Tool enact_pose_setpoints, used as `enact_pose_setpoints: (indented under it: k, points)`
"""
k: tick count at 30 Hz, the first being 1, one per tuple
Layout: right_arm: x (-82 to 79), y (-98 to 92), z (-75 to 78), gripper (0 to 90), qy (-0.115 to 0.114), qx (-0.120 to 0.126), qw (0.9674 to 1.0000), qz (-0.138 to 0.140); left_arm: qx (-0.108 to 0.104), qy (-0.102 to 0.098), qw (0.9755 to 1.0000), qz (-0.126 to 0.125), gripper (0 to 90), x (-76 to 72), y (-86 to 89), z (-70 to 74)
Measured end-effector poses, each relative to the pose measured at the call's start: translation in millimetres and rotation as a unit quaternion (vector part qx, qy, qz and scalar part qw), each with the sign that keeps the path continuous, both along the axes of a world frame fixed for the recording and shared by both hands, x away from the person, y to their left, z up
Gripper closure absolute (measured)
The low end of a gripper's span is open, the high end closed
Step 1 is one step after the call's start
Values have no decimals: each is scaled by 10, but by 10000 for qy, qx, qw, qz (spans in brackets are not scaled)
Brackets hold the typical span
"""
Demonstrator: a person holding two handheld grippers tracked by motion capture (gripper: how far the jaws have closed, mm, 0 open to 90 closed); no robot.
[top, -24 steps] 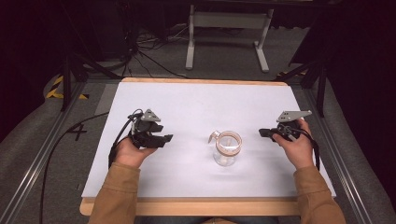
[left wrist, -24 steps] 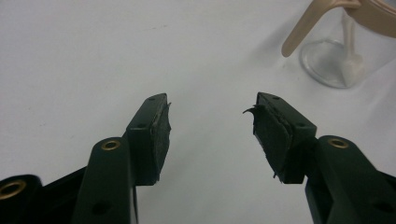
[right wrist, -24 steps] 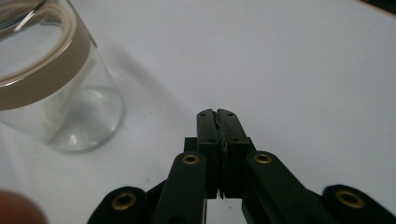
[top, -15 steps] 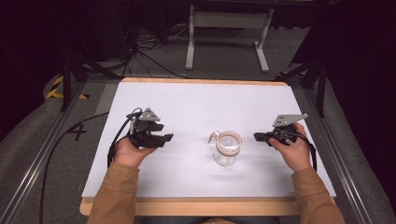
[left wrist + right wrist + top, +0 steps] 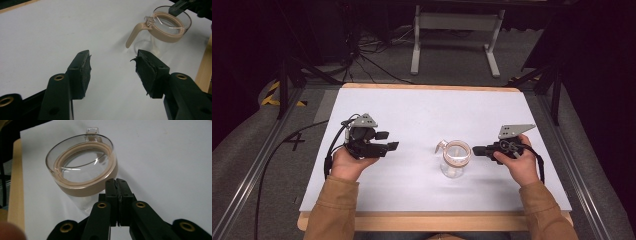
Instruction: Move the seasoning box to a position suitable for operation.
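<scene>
We see a clear jar (image 5: pixel 455 160) with a tan collar upright on the counter (image 5: pixel 422 115). Our right tongs (image 5: pixel 478 149), pressed together, sit just beside its rim. Our left tongs (image 5: pixel 387 140) stand apart, well off from it.

Black claws (image 5: pixel 112 72), tan sleeves (image 5: pixel 334 210)

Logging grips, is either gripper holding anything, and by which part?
Nothing held. Left gripper open and empty; right gripper shut on nothing, beside the jar.
</scene>
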State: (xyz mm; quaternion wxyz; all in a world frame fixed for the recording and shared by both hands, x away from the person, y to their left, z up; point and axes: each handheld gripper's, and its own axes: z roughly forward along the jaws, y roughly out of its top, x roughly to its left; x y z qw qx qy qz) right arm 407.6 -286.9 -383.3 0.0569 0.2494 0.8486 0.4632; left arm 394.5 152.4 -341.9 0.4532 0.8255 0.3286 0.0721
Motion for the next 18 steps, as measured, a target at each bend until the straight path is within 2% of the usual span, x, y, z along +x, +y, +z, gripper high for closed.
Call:
enact_pose_setpoints:
  k: [1, 2, 3, 4, 5, 6, 7, 10, 13, 18]
  points:
    - [0, 0, 0, 899, 0, 0, 10000, 0, -177, 68, 9998, -89, 459, 2, 8, 6]
    - [13, 14, -27, 900, 62, 89, 9999, 64, -598, 222, 9974, -319, 460, 3, 33, 23]
    - [22, 35, -56, 899, 65, 25, 10000, 49, -865, 264, 9949, -454, 459, 3, 52, 45]
    - [36, 61, -98, 899, 4, -261, 9996, -53, -792, 183, 9963, -279, 456, -25, 42, 80]
    - [41, 68, -116, 898, -20, -338, 9994, -92, -792, 183, 9963, -279, 456, -25, 42, 80]
    - [48, 79, -145, 898, -44, -434, 9989, -169, -516, 95, 9985, -159, 456, -41, 28, 91]
    - [55, 91, -172, 898, -51, -481, 9986, -193, -446, 121, 9988, -183, 456, -43, 8, 74]
    - [69, 140, -241, 899, 6, -542, 9984, -149, -420, 152, 9989, -170, 456, -34, -7, 56]
    - [52, 189, -238, 900, -89, -721, 9972, -158, -403, 112, 9990, -172, 455, -40, -14, 64]
    - [44, 184, -232, 900, -56, -747, 9971, -121, -337, 57, 9993, -151, 454, -31, -9, 68]
